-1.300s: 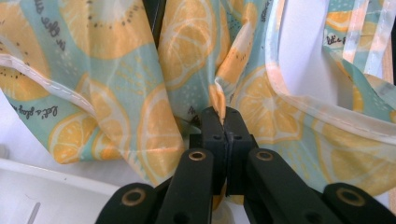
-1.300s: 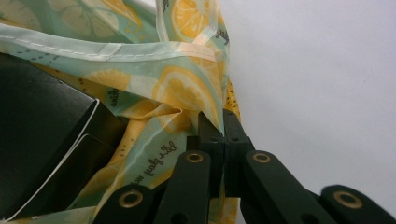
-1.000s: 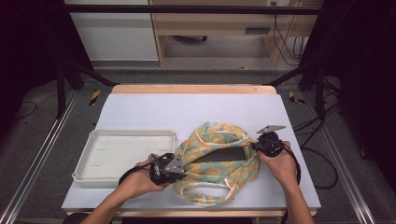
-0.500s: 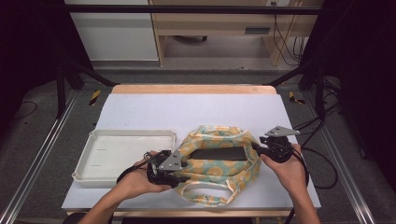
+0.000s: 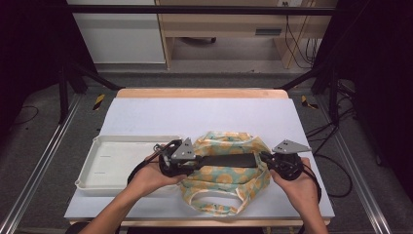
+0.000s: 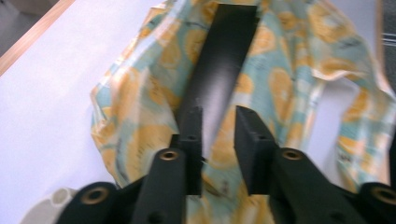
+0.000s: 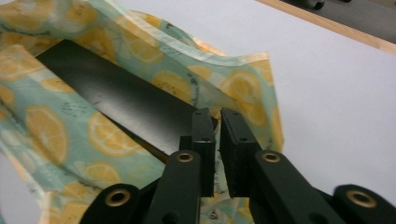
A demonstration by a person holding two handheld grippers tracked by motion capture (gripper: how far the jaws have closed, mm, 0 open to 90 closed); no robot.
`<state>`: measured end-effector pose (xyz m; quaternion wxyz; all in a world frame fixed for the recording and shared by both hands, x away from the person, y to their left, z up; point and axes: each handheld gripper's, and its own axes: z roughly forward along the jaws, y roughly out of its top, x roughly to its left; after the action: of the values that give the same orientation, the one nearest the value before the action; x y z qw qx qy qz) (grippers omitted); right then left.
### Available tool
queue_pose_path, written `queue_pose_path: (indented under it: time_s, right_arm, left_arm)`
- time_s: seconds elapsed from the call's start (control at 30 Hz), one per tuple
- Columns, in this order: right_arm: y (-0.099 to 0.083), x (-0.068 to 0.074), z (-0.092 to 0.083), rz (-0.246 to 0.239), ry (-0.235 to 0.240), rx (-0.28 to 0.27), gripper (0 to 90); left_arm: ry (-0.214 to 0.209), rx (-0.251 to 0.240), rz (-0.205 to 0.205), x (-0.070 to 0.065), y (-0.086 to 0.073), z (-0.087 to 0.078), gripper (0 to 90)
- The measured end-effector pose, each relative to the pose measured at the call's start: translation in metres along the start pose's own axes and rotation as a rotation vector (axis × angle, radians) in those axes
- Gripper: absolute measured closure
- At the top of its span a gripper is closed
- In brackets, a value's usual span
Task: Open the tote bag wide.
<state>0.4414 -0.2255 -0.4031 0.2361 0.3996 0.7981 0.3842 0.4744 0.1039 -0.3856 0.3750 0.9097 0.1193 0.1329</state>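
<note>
A cloth bag printed with yellow lemon slices on pale teal lies on the white table, handles toward the near edge. A flat black board shows inside its open mouth. My left gripper is at the bag's left end. In the left gripper view its jaws have just been closing and stand a narrow gap apart, with bunched bag cloth in it. My right gripper is at the bag's right end. Its jaws have just been closing and are nearly together on the bag's rim, beside the board's corner.
A shallow white tray sits on the table left of the bag, close to my left hand. The white tabletop stretches bare behind the bag to a wooden far edge. Cables trail off the right side.
Both hands have lifted and drawn apart, the right one moving rightward. The bag's mouth is stretched wider, and the black board now shows as a level strip between the grippers.
</note>
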Motion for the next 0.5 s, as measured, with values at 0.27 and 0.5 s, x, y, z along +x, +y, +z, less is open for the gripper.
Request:
queue_pose_path:
  time_s: [0.27, 0.5]
  right_arm:
    - [0.004, 0.017, 0.018, -0.034, 0.056, 0.024, 90.0]
    - [0.014, 0.044, 0.037, -0.060, 0.118, 0.027, 90.0]
  left_arm:
    - [0.032, 0.074, -0.025, 0.018, 0.010, 0.031, 90.0]
    - [0.087, 0.095, -0.066, 0.026, 0.002, 0.036, 90.0]
